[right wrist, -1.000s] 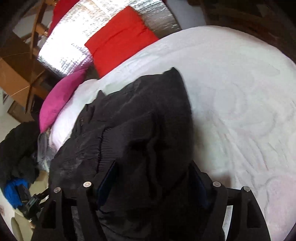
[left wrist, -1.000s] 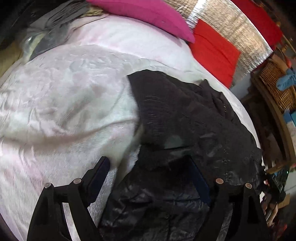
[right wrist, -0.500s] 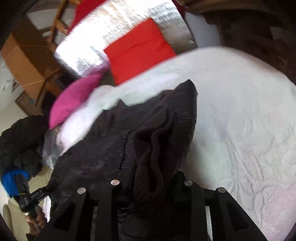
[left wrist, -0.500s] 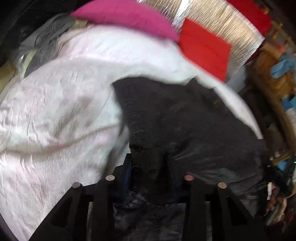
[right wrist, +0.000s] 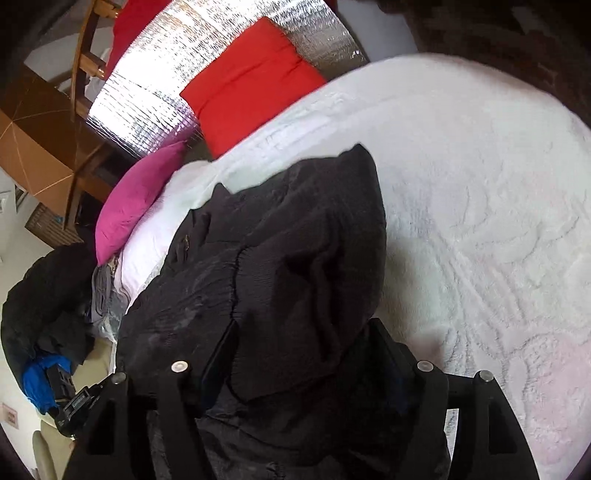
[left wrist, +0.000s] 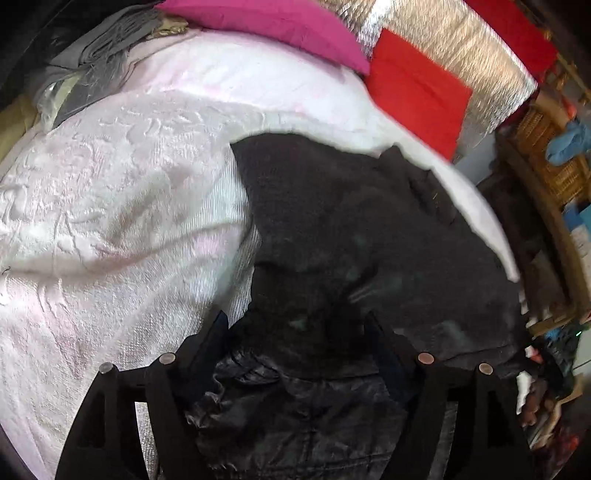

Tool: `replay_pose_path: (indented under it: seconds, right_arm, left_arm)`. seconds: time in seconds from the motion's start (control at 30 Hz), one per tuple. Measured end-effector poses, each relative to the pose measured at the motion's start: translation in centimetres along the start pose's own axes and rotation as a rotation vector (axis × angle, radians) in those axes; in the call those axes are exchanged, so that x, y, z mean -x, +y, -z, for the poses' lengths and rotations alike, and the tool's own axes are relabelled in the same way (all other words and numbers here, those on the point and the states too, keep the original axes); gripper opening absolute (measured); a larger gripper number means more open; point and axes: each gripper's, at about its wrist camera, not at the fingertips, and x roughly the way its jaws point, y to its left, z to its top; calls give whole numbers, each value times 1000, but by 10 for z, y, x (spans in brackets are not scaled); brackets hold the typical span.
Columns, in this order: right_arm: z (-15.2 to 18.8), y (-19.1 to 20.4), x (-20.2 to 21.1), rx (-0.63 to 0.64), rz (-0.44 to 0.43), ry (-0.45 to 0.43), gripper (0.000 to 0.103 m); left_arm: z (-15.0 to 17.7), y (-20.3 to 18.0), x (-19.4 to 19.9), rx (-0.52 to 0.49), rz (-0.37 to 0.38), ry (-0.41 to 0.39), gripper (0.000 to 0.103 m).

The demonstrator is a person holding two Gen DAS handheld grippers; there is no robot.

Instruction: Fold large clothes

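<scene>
A large black garment [left wrist: 351,229] lies bunched on the white bed cover [left wrist: 110,221], with knit fabric on top and shiny lining [left wrist: 295,406] nearest me. My left gripper [left wrist: 295,321] points down at the garment's near left edge. Its jaws are opening wide, and a loose hump of cloth sits between them. In the right wrist view the same garment [right wrist: 295,240] shows a raised fold running toward my right gripper [right wrist: 303,326]. Those jaws are also opening, with the fold lying slack between the fingers.
A pink pillow [left wrist: 266,22] and a red cushion [left wrist: 417,88] lean on a silver foil panel [left wrist: 443,33] at the head of the bed. Grey clothes [left wrist: 96,55] lie at the far left corner. A wicker basket [left wrist: 546,147] stands right; a dark clothes heap [right wrist: 48,295] lies beside the bed.
Half a second ago both grippers were pinched on folds of the black garment. Now both stand wide again and the cloth has slackened between them.
</scene>
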Motion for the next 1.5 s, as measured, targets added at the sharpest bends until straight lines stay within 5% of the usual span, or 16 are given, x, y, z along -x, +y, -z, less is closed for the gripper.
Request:
replay_pose_path:
  seconds: [0.07, 0.13, 0.23, 0.33, 0.43, 0.57, 0.6, 0.63, 0.8, 1.0, 1.13, 1.2, 1.3, 1.4, 1.5]
  right_arm:
    - [4, 6, -8, 40, 33, 5, 70]
    - [6, 18, -7, 102, 76, -16, 44]
    - [7, 32, 8, 151, 95, -64, 34]
    - [11, 40, 14, 197, 127, -101, 34]
    - [13, 29, -8, 194, 190, -27, 34]
    - [8, 28, 4, 169, 144, -33, 41]
    - [7, 27, 7, 158, 140, -32, 60]
    - [6, 24, 9, 148, 134, -29, 68]
    - [-6, 17, 23, 38, 64, -108, 77]
    - [-14, 12, -17, -14, 127, -91, 76]
    - [-15, 14, -25, -2, 149, -111, 42]
    - [-15, 24, -14, 33, 166, -145, 35]
    - [-17, 34, 2, 72, 167, -218, 34]
    - [-16, 22, -19, 50, 209, -137, 36]
    - [-17, 13, -22, 9, 180, -111, 55]
  left_arm:
    - [3, -14, -7, -55, -66, -3, 75]
    - [5, -25, -5, -99, -106, -26, 63]
    - [9, -35, -1, -145, -172, -56, 49]
    - [13, -39, -7, -189, -217, -56, 51]
    - [19, -51, -13, -271, -283, -79, 57]
    - [21, -60, -14, -313, -324, -96, 61]
    - [21, -62, -15, -317, -329, -98, 61]
    - [21, -63, -15, -321, -335, -100, 61]
    - [21, -71, -18, -342, -371, -112, 62]
    - [25, -71, -14, -361, -390, -125, 63]
    - [25, -70, -13, -363, -392, -126, 64]
    - [24, -69, -13, -362, -392, -126, 64]
    - [23, -70, -14, -356, -396, -127, 67]
    - [24, -70, -15, -361, -400, -131, 69]
    - [22, -68, -15, -351, -406, -129, 73]
